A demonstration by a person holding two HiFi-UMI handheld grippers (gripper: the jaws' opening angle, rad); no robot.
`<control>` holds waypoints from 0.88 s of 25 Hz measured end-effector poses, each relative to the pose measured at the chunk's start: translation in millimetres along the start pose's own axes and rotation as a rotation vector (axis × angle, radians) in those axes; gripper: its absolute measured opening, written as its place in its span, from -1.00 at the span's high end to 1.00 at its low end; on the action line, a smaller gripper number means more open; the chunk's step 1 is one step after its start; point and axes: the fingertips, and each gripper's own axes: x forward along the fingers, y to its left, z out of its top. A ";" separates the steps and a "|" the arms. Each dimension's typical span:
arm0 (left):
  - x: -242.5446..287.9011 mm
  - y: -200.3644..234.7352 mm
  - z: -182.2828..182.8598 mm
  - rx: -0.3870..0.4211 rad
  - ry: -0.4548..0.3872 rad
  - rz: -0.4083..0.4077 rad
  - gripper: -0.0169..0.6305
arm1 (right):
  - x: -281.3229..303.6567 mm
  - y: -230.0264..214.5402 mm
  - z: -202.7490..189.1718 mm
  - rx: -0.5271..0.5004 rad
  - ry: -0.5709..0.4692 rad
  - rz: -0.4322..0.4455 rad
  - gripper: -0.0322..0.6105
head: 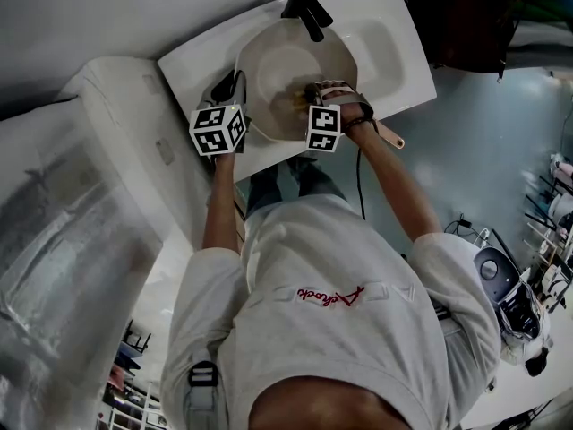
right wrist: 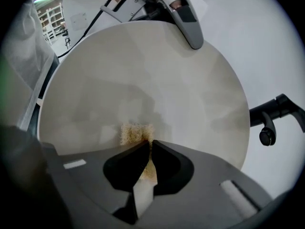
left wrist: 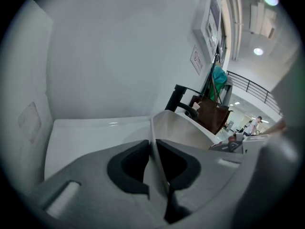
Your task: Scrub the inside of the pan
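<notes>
A pale round pan [head: 288,72] sits tilted in the white sink [head: 398,56], under a black faucet [head: 306,9]. My left gripper [head: 235,90] is shut on the pan's thin rim [left wrist: 155,142] at its left side; the same gripper shows at the top of the right gripper view, on the rim [right wrist: 187,19]. Inside the pan my right gripper [head: 306,98] is shut on a tan scrub pad [right wrist: 136,133] and presses it against the pan's inner face [right wrist: 167,85]. A light handle [head: 390,138] sticks out under the right forearm.
The black faucet [right wrist: 276,112] stands close to the pan's far edge. A white appliance [head: 98,204] sits left of the sink counter [left wrist: 90,137]. Beyond the sink are a brown bag [left wrist: 213,113] and a grey floor [head: 483,150].
</notes>
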 end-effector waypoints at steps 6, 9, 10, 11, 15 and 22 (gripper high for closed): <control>-0.1 0.1 -0.1 0.001 0.003 -0.002 0.82 | 2.1 -10.5 -7.4 0.035 0.018 -0.013 0.81; 0.3 -0.3 -0.5 0.001 0.005 -0.004 0.82 | 3.1 -15.9 -11.3 0.050 0.026 -0.017 0.81; 0.6 -0.5 -0.5 0.001 0.005 -0.005 0.82 | 3.3 -17.2 -12.4 0.052 0.028 -0.017 0.81; 0.8 -0.5 -0.6 0.002 0.006 -0.006 0.82 | 3.4 -18.2 -12.9 0.054 0.030 -0.017 0.81; 0.1 0.0 -1.2 0.000 0.008 -0.008 0.82 | 4.0 -18.0 -12.0 0.055 0.034 -0.017 0.81; 0.7 0.0 -0.6 -0.003 0.008 -0.009 0.82 | 4.3 -19.0 -12.3 0.065 0.037 -0.013 0.81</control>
